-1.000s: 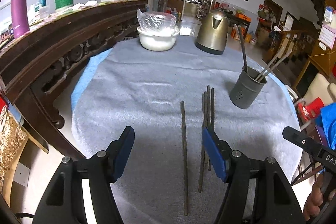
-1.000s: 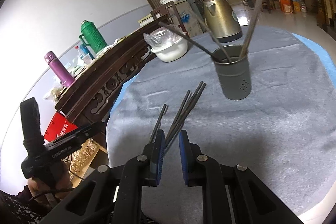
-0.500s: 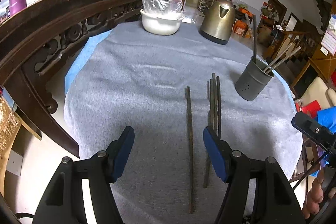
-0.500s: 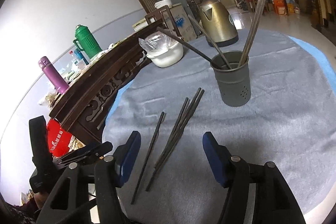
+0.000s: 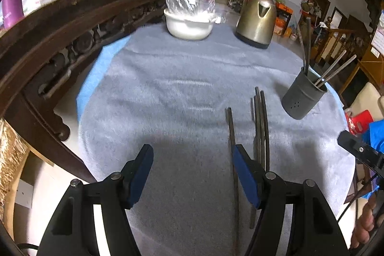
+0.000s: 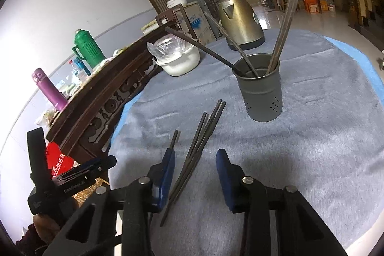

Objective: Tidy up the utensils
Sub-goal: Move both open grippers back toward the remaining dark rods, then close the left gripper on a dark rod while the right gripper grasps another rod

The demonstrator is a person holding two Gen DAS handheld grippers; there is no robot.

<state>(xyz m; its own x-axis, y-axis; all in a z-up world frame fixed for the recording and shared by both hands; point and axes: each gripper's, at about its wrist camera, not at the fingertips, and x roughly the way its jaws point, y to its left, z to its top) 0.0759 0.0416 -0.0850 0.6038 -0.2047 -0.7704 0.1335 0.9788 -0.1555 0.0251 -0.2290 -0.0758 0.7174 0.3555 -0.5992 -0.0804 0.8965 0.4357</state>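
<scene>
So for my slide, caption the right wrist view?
Right gripper open over dark chopsticks bundle on grey cloth, beside grey metal holder.

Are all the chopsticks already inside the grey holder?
No: a bundle of chopsticks and a lone chopstick lie on the cloth beside the holder.

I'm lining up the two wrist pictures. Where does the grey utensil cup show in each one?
Left wrist view: the grey utensil cup stands at the right edge of the cloth, right of the loose chopsticks.
Right wrist view: it stands upper centre-right, beyond the chopsticks.
Shared landmark: the brass-coloured kettle behind it.
</scene>
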